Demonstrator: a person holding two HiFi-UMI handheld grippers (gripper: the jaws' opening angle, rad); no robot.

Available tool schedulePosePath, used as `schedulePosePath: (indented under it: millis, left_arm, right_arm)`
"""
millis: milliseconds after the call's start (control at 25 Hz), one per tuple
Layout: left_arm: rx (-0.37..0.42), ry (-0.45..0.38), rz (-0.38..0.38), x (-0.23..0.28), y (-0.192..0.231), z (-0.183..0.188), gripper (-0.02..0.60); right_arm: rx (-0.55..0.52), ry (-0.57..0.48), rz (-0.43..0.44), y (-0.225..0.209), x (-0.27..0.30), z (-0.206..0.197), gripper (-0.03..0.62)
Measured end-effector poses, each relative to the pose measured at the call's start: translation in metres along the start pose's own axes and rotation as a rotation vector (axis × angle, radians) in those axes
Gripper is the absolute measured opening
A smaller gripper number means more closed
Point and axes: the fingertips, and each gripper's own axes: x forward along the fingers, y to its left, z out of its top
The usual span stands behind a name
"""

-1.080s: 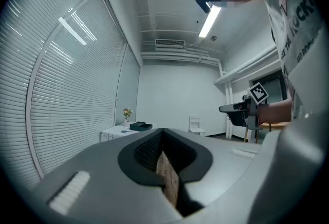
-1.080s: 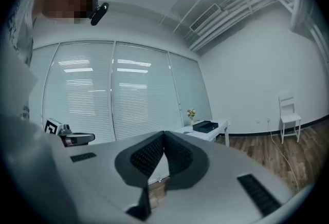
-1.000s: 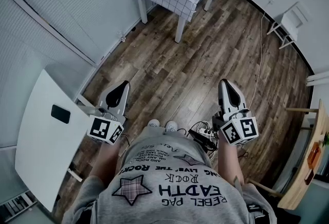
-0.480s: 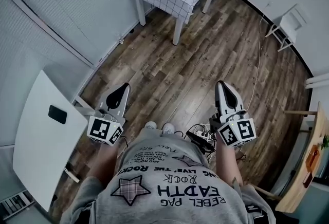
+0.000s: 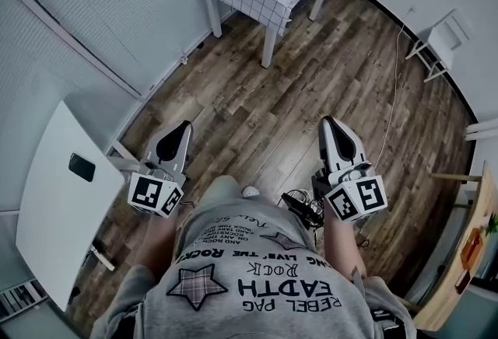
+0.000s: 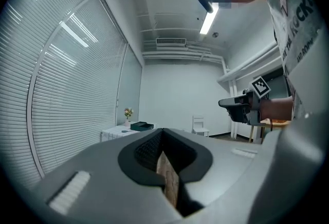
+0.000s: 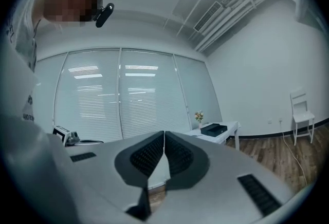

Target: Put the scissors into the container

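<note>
Head view steeply down; gripper views level, sharing distant table (image 7: 229, 133).

Entry: I am finding readable print on the grey shirt (image 5: 257, 283) alone. It is lying upside down in the head view and I am reading "REBEL PAG", "EADTH", "ROCK", and a curved line ending "LIVE' THE ROCK". The smaller lines near it are coming out too fine to read. The left gripper view is catching "ROCK" on the shirt's edge. The left tool (image 5: 180, 131) and right tool (image 5: 329, 126) are each carrying a marker cube (image 5: 156, 195) with square black-and-white codes, no letters.
</note>
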Motion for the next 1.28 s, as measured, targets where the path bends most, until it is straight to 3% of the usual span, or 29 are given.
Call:
schedulePosePath:
  millis: [400,680,880,1280]
  left_arm:
    - [-0.001,0.013,-0.021,0.047,-0.002,-0.006,0.009]
    - [-0.021,0.056,-0.075,0.101,0.033,-0.033,0.009]
    - [-0.034,0.072,-0.129,0.162,0.079,-0.043,0.009]
    - [0.014,0.007,-0.133,0.284,0.213,0.000,0.010]
  right_arm:
    - [0.036,0.035,0.002,-0.034,0.022,-0.007,0.014]
    - [0.057,0.010,-0.047,-0.059,0.077,-0.005,0.014]
    - [0.021,-0.001,-0.061,-0.081,0.150,0.007,0.015]
    - [0.040,0.000,-0.068,-0.118,0.313,0.014,0.015]
